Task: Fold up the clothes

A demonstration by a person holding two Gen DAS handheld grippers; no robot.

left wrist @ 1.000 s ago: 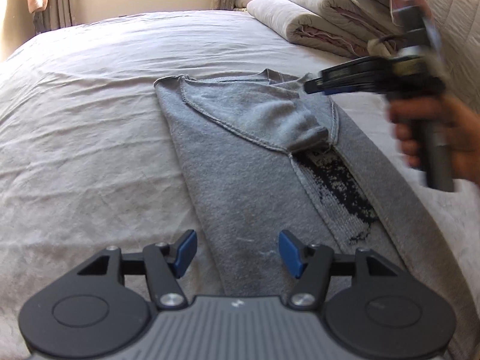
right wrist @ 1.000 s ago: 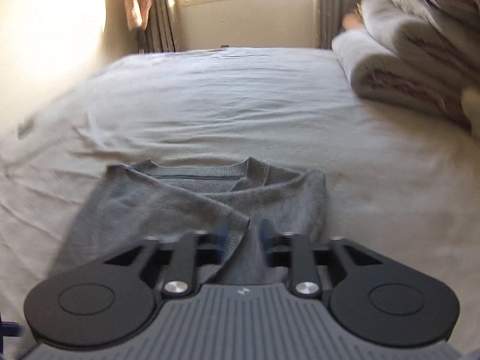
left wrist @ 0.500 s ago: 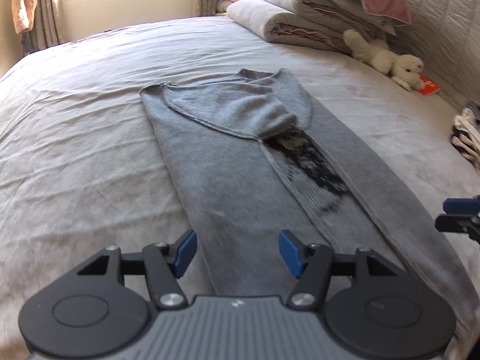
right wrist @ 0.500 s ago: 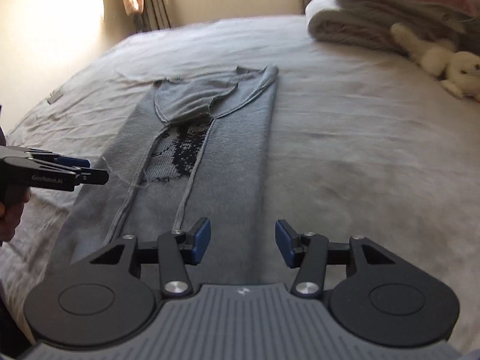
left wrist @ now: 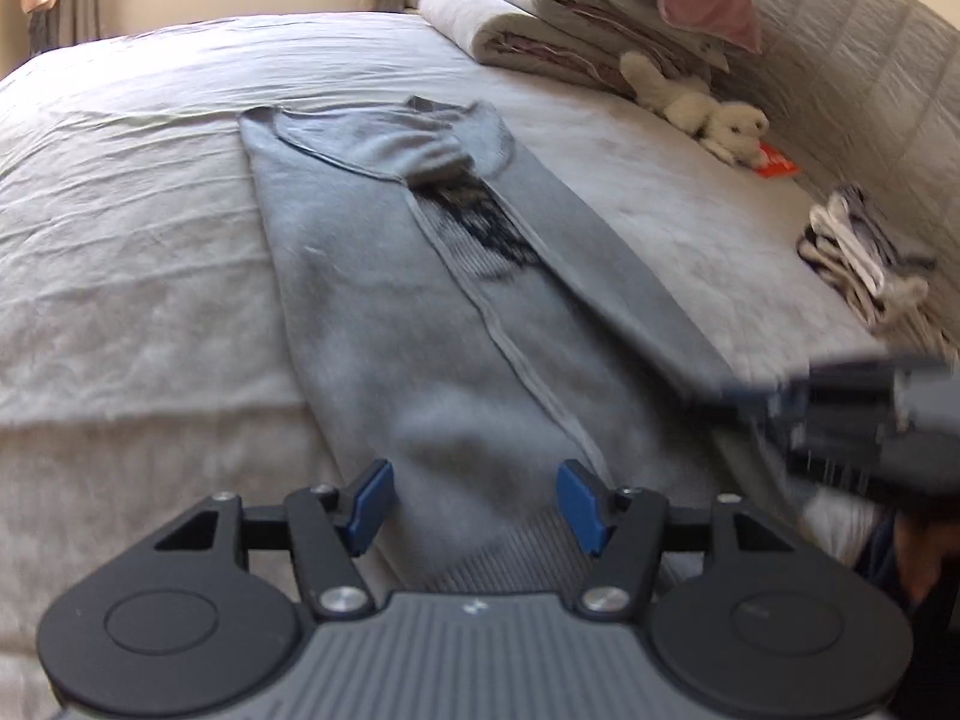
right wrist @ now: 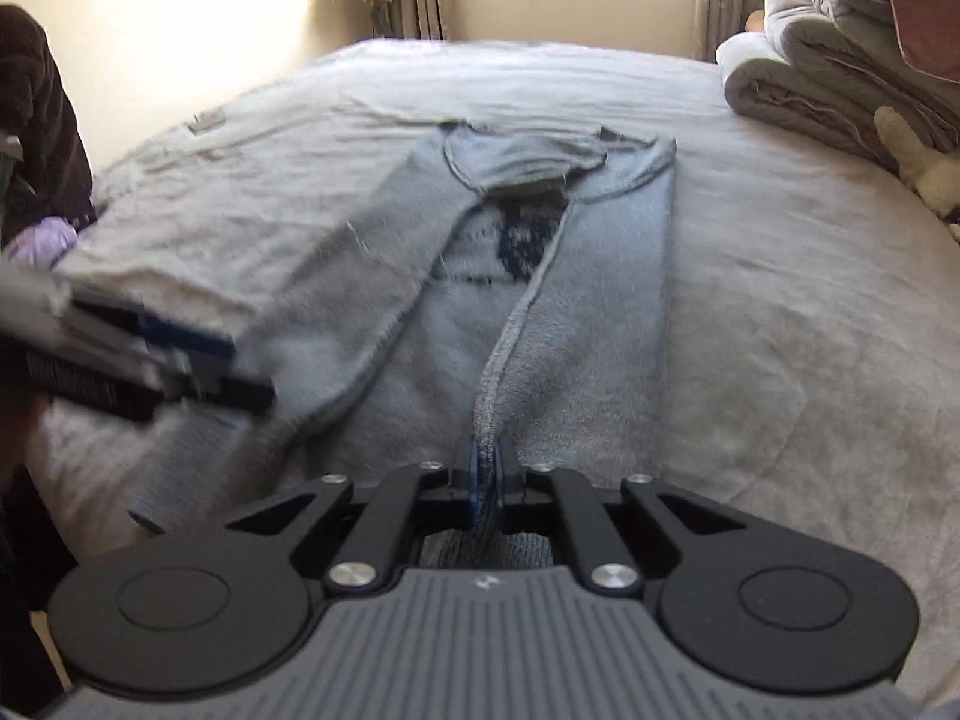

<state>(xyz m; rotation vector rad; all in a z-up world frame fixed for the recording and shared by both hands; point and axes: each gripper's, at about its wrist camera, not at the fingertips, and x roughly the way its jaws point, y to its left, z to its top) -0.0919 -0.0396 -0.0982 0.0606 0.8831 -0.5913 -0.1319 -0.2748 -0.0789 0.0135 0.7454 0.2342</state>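
Across the pale bed sheet [left wrist: 120,276] the grey knit sweater [right wrist: 576,324] runs lengthwise away; right gripper [right wrist: 487,474] pinches its near hem, left gripper [left wrist: 474,501] gapes empty beside

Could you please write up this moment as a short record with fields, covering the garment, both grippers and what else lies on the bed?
garment: grey sweater, sides folded inward, lying lengthwise on the bed
right gripper: shut on a folded edge at the sweater's near end
left gripper: open, fingers either side of the hem, not gripping
step state: bottom hem not yet folded up
bedding: folded quilts stacked at the headboard end
other items: white plush toy; small folded clothes pile
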